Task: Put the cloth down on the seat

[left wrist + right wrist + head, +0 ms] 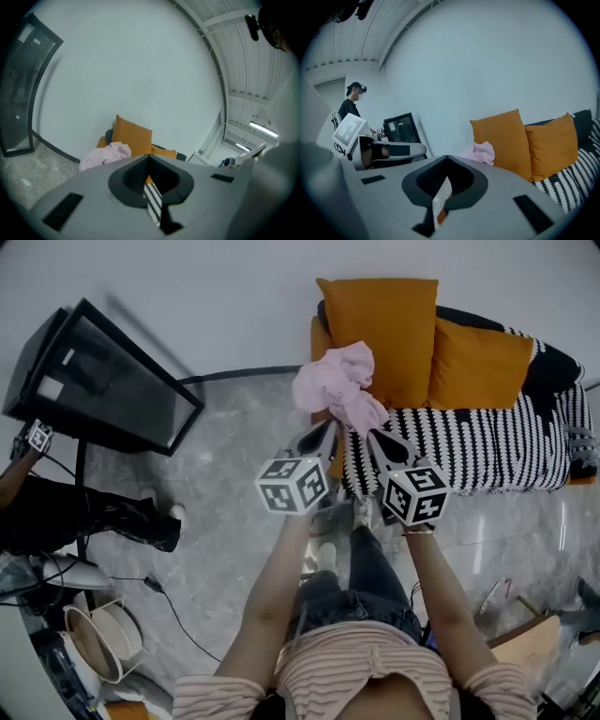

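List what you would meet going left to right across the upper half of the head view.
Black glass-fronted cabinet → pink cloth → smaller orange cushion. The big orange cushion overlaps the cloth, so it is left out of the order.

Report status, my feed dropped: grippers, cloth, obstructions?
Left gripper and right gripper shut on cloth. Cloth bunched, aloft, not on seat. Nothing blocking seat.

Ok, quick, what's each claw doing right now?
Left claw: closed, gripping the crumpled pink fabric cloth.
Right claw: closed, apparently on the same cloth.
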Demonstrator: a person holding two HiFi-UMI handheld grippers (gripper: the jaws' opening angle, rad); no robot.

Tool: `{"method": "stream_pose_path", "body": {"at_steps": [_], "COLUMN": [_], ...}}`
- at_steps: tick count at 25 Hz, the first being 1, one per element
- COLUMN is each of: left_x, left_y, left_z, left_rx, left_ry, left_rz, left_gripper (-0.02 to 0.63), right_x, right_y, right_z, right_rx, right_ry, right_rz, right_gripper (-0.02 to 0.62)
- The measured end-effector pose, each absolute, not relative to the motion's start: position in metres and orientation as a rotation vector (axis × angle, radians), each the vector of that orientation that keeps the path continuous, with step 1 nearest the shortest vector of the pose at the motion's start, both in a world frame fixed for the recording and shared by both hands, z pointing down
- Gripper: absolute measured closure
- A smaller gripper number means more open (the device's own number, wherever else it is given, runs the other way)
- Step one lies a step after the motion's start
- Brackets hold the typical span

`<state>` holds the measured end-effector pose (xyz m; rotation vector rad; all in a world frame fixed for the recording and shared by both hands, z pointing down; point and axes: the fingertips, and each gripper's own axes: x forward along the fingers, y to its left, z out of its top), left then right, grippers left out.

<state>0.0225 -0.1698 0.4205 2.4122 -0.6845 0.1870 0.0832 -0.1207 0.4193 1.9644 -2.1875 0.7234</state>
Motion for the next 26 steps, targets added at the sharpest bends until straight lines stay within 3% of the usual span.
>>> {"method": "stream_pose_path", "body": {"at_steps": [26], "left_x": [-0.031], "left_y": [-0.11], "left_z": [0.399], "left_rx": [2.469], "left_ry": [-0.643], "left_rz": [0.205], "left_gripper": [0.594], "right_x": [0.04], "right_y": [-0.061], "right_z": [0.376], "right_rx": [2.081], "right_ry": [-2.249], "right_rz": [0.682], "right_gripper": [0.588]}}
